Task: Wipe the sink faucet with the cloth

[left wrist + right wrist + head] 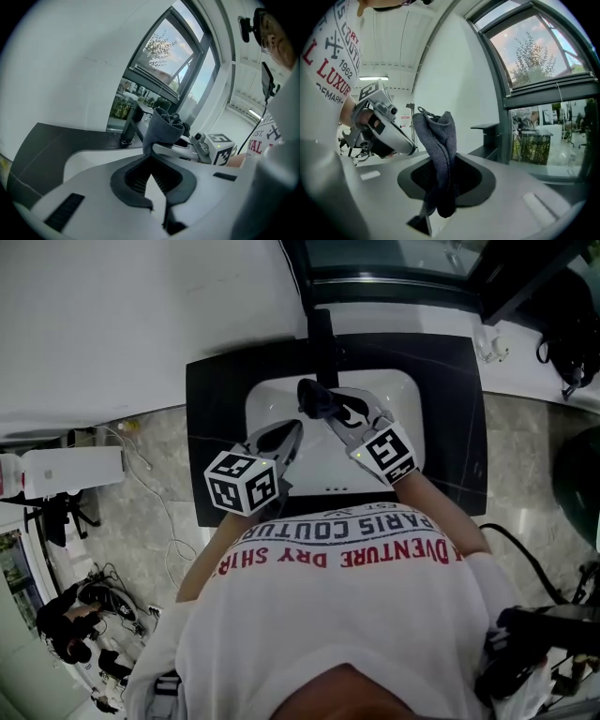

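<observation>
Step, as I read it: approach, with wiping not yet started. My right claw (325, 412) is clamped on the grey cloth (315, 397), which is bunched up past the tips. It sits over the sink (398, 399), looking just short of the black faucet (322, 338). My left claw (289, 439) is closed and empty beside it. Next move: push forward, press the cloth onto the spout and rub.

1. Probably a lab or workroom washstand: a white sink (267, 390) in a dark counter (216, 399), beneath the left gripper (292, 437).
2. A black faucet (322, 334) and a tall window (534, 61) ahead of the right gripper (323, 413).
3. Cabled gear (89, 606) strewn on the stone floor (150, 442), left of the left gripper.
</observation>
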`<state>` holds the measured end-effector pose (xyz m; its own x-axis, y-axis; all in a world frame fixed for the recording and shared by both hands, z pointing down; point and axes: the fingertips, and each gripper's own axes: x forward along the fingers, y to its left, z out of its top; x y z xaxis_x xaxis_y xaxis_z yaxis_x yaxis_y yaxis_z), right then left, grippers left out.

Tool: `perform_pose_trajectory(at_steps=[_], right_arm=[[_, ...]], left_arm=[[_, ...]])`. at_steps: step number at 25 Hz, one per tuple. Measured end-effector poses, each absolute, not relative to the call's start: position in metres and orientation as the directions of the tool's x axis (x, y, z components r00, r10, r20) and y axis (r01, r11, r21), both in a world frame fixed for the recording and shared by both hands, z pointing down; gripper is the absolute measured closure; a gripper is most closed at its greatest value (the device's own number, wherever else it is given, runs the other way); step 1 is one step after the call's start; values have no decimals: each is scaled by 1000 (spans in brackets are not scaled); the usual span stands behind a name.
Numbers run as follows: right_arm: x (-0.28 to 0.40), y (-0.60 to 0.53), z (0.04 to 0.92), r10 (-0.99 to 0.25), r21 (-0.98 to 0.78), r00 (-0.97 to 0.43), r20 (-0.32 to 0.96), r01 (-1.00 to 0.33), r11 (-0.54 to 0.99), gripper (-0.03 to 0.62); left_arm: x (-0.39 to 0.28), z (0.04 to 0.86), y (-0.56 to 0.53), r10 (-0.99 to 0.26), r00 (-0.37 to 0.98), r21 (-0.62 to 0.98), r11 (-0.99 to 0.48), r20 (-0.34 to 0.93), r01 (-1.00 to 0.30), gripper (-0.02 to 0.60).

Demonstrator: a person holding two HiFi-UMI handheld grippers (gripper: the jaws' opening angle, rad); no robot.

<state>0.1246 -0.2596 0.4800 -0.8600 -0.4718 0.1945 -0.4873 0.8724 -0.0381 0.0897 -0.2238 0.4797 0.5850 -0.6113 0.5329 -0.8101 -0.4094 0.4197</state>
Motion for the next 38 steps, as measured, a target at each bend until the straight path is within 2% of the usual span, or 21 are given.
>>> perform_pose_trajectory(at_steps=[12,20,30,38], right_arm=[[179,-280,485,-488,-80,-856,171,-506,859,511],[176,-314,488,-502,-108,-849,168,-522,846,511],[170,-374,478,-531,-296,-839,116,-540,788,511],[167,-398,473,-527,-358,-844,100,-524,773,511]], left_arm=[[125,480,-228,-630,565,420,-384,532,-823,580],[125,485,-235,-633,555,424,-366,539,-829,581],[119,485,-256,-625,565,428,-374,539,-823,580],[116,491,-258,-615,568,432,-374,548,-821,580]])
